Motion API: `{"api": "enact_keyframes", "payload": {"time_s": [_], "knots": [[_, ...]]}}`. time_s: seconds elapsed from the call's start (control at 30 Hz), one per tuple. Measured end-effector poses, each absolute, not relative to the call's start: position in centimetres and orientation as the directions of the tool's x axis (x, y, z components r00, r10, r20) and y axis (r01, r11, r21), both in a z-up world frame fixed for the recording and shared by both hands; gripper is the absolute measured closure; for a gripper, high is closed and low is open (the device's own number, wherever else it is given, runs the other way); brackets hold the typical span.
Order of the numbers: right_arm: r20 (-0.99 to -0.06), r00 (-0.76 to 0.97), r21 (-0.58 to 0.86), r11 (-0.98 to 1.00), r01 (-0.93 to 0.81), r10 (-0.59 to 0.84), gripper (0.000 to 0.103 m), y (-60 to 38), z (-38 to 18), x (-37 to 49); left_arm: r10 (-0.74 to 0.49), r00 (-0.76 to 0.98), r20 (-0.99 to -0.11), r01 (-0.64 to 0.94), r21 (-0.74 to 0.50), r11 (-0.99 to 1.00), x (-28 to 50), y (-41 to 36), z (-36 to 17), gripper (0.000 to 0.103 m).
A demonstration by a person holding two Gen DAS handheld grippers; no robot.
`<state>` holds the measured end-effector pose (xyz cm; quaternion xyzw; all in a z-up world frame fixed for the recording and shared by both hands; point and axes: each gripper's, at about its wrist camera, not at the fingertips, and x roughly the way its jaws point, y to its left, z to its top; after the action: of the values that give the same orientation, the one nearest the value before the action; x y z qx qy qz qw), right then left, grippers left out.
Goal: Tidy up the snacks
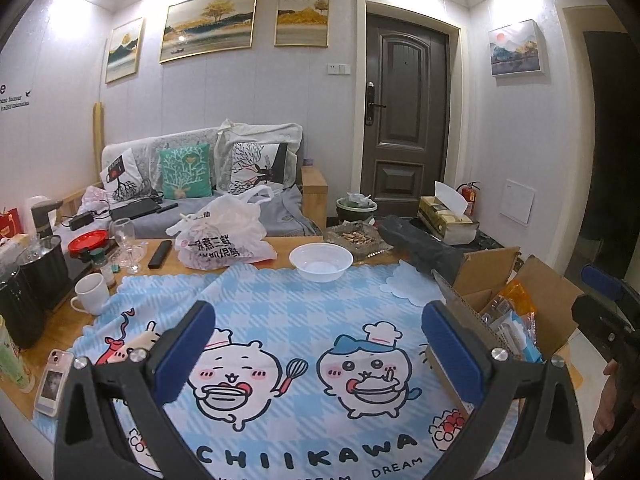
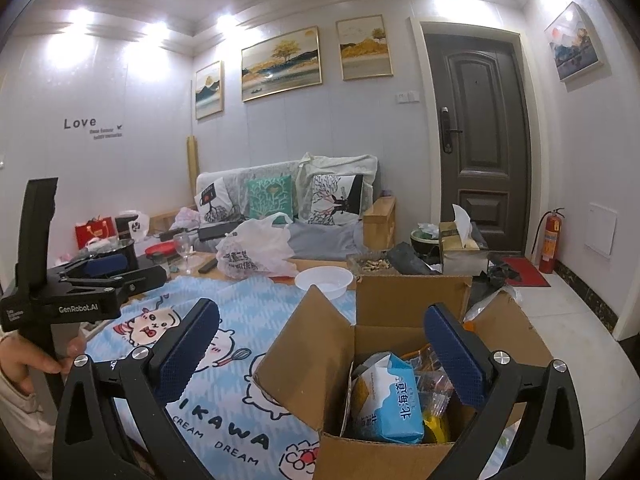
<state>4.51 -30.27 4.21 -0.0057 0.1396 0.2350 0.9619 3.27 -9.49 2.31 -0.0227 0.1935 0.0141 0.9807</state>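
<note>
An open cardboard box (image 2: 316, 360) stands at the right end of the table, flaps up, with snack packs inside. A blue and white pack (image 2: 390, 398) lies on top, clear and orange wrappers beside it. My right gripper (image 2: 320, 344) hangs wide open just above the box's near left corner, nothing between its blue pads. My left gripper (image 1: 318, 338) is open too, over the blue cartoon cloth (image 1: 280, 312), empty. The left wrist view shows the box (image 1: 486, 276) at the right, and the right gripper's dark body (image 1: 608, 320) at the frame edge.
A white bowl (image 1: 321, 262) sits beyond the cloth, a filled plastic bag (image 1: 224, 236) behind it. A white mug (image 1: 92, 294), a wine glass (image 1: 125, 240), black pots and a phone (image 1: 53, 382) crowd the left. A tissue box (image 2: 460, 246) and an ashtray stand behind the carton.
</note>
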Motion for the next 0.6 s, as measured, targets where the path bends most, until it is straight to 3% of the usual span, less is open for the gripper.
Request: {"api": "enact_keyframes", "payload": {"time_s": [0.6], "knots": [[-0.278, 0.85, 0.064, 0.892, -0.448, 0.447, 0.0, -30.5, 3.71, 4.25, 0.011, 0.923, -0.385, -0.031, -0.046, 0.998, 3.19, -9.26, 2.08, 0.001]]}}
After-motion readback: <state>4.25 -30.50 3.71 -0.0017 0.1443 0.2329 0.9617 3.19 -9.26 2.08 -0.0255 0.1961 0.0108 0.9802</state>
